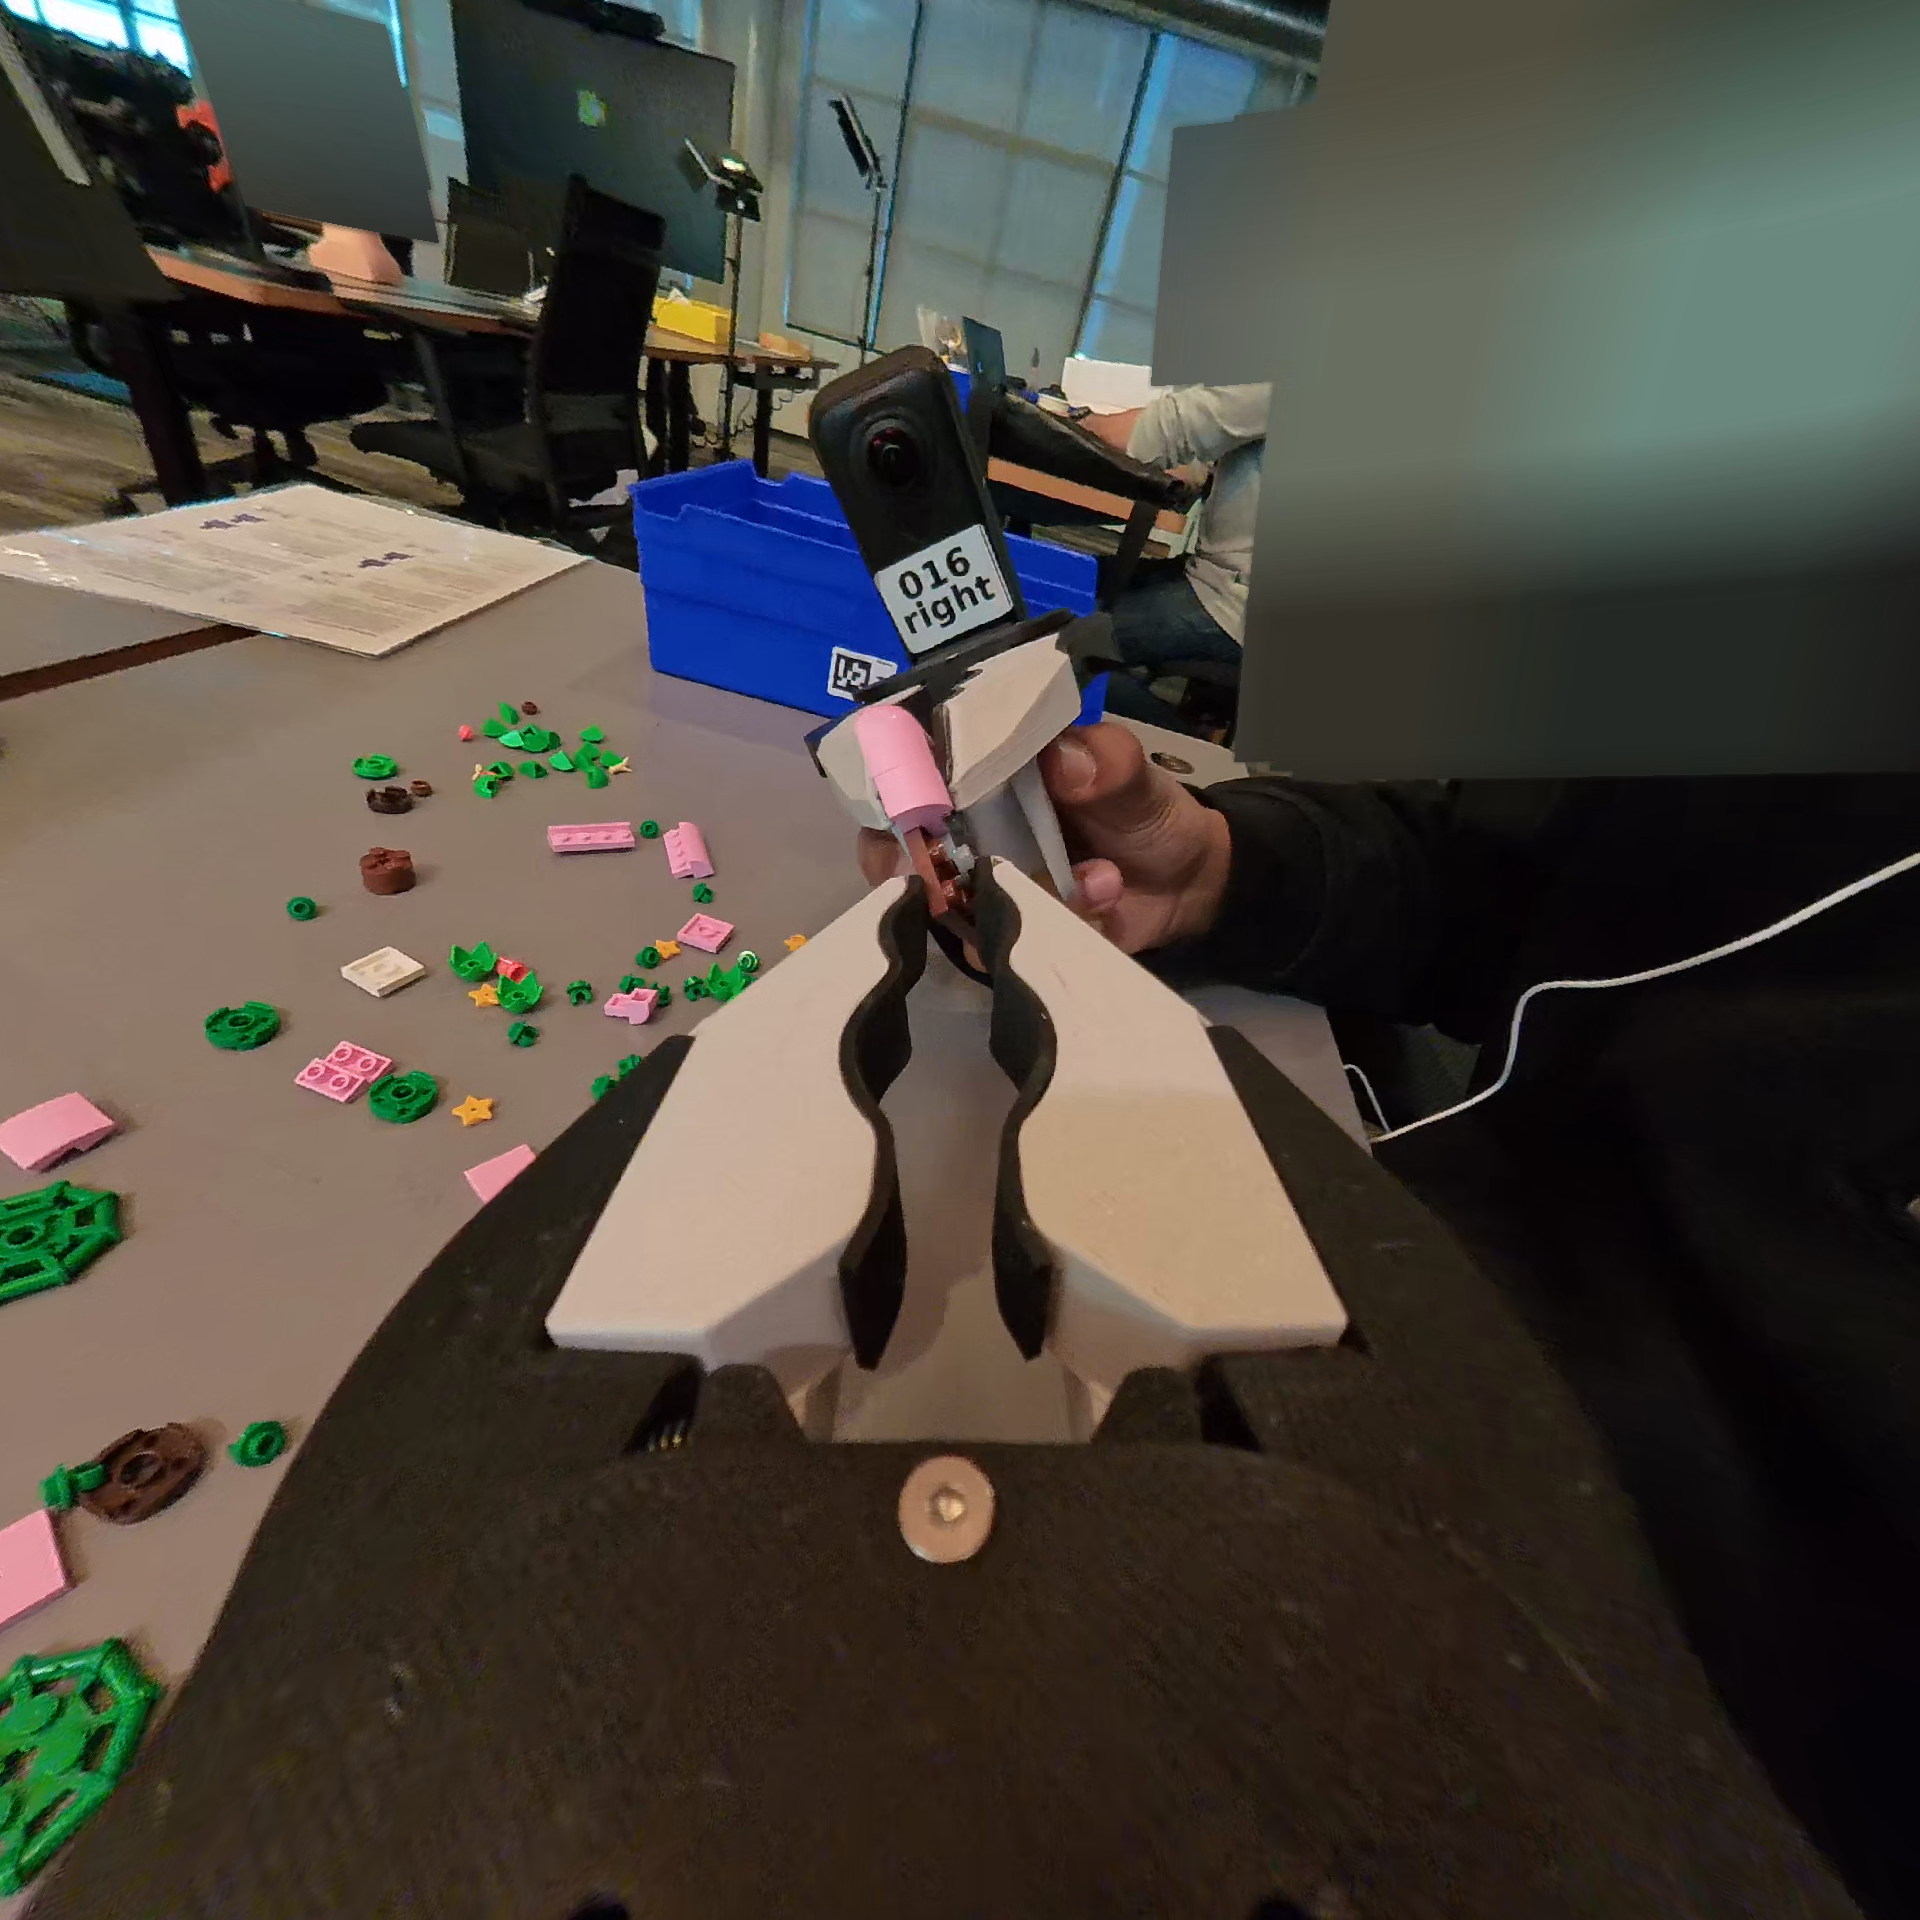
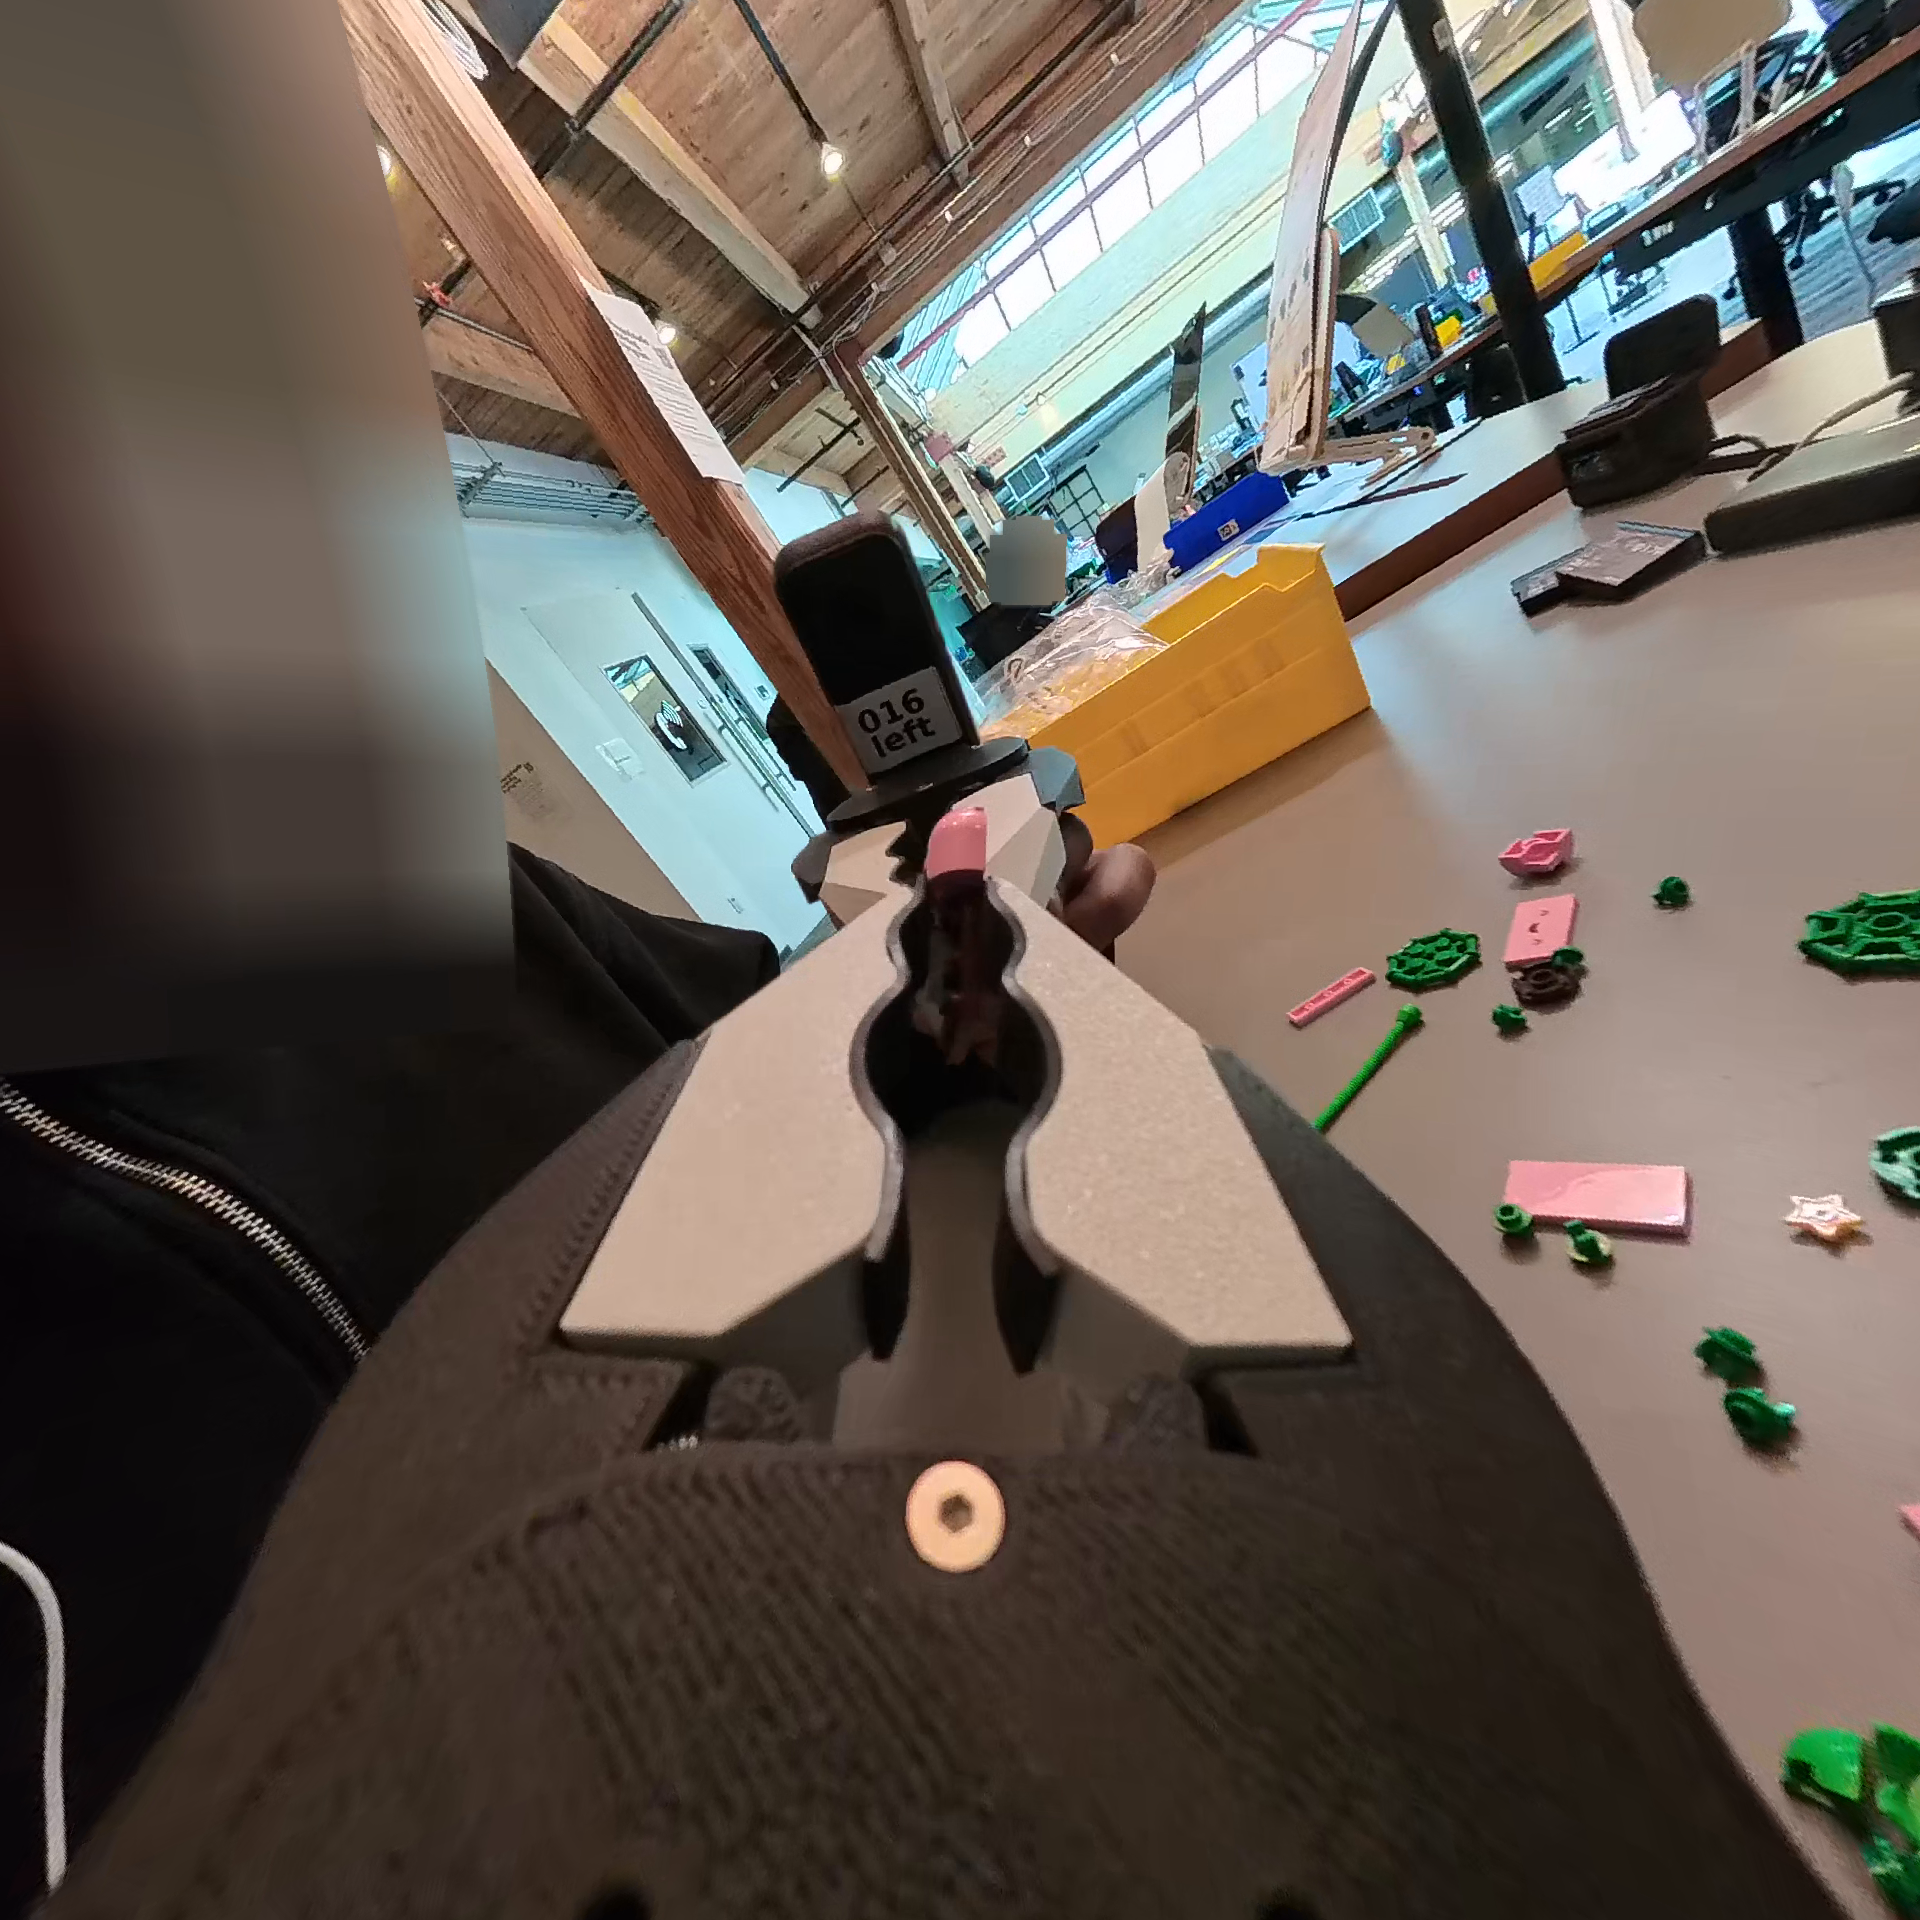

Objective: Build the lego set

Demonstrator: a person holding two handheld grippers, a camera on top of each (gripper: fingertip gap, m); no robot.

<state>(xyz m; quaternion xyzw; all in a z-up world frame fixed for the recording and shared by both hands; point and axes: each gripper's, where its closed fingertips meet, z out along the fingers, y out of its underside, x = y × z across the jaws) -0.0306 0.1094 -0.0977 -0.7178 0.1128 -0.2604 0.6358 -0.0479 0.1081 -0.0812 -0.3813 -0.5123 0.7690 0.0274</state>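
Note:
A small assembly with brown parts (image 1: 943, 885) and a pink cylinder (image 1: 902, 774) is held in the air between my two grippers, above the grey table (image 1: 208, 831). My left gripper (image 1: 948, 891) is shut on its brown end. My right gripper (image 1: 940, 831) faces it, held by a hand (image 1: 1132, 831). In the right wrist view my right gripper (image 2: 951, 899) is shut on the brown parts (image 2: 951, 977), and the pink cylinder's rounded end (image 2: 956, 844) sticks out past the tips in front of the left gripper (image 2: 935, 868). How the parts join is hidden.
Loose green, pink and brown pieces lie on the table: a pink plate (image 1: 590, 837), a brown round piece (image 1: 388, 870), a white tile (image 1: 382, 970), green web pieces (image 1: 52, 1236), a pink tile (image 2: 1595, 1195). A blue bin (image 1: 769, 592), a yellow bin (image 2: 1195, 707) and a paper sheet (image 1: 291, 561) stand farther back. My left and right fingertips are right by each other.

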